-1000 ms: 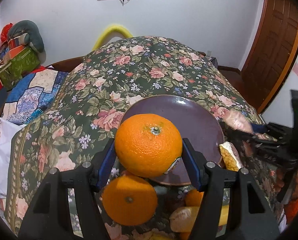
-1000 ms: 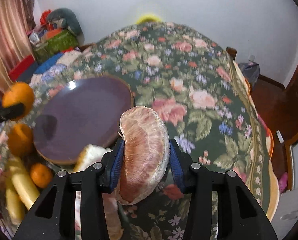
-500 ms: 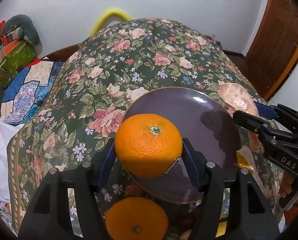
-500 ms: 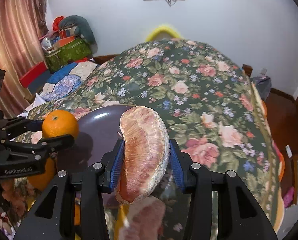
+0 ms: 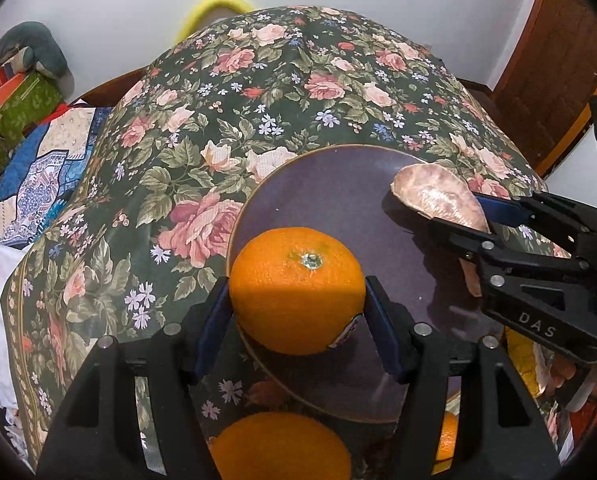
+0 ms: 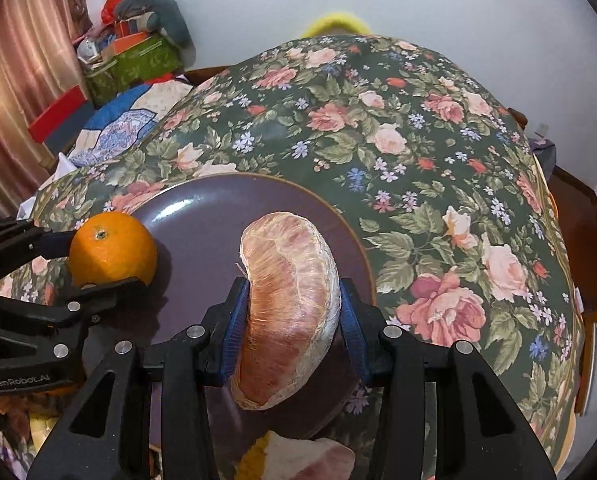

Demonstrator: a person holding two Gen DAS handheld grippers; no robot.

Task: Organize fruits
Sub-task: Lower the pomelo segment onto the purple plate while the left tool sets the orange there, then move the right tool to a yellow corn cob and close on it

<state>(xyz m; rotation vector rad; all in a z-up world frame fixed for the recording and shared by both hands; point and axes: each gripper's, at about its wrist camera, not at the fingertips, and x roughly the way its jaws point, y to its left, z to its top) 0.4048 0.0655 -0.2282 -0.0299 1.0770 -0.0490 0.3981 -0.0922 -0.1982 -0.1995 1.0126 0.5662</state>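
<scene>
left gripper [image 5: 298,316]: fingers clamped on an orange [image 5: 296,288], held over the near edge of the purple plate [image 5: 338,184]; right gripper [image 6: 290,320]: fingers clamped on a peeled pomelo segment [image 6: 288,304], held above the same plate | plate sits on the floral-clothed surface [image 6: 418,160]; another orange [image 5: 278,448] lies just beside it

floral tablecloth [image 5: 226,92], yellow hoop [image 5: 214,6], pink curtain [image 6: 14,64], wooden door [image 5: 554,40]

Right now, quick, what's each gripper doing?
Left gripper: closed on the orange, over the purple plate.
Right gripper: closed on the peeled pomelo segment, also over the plate.
</scene>
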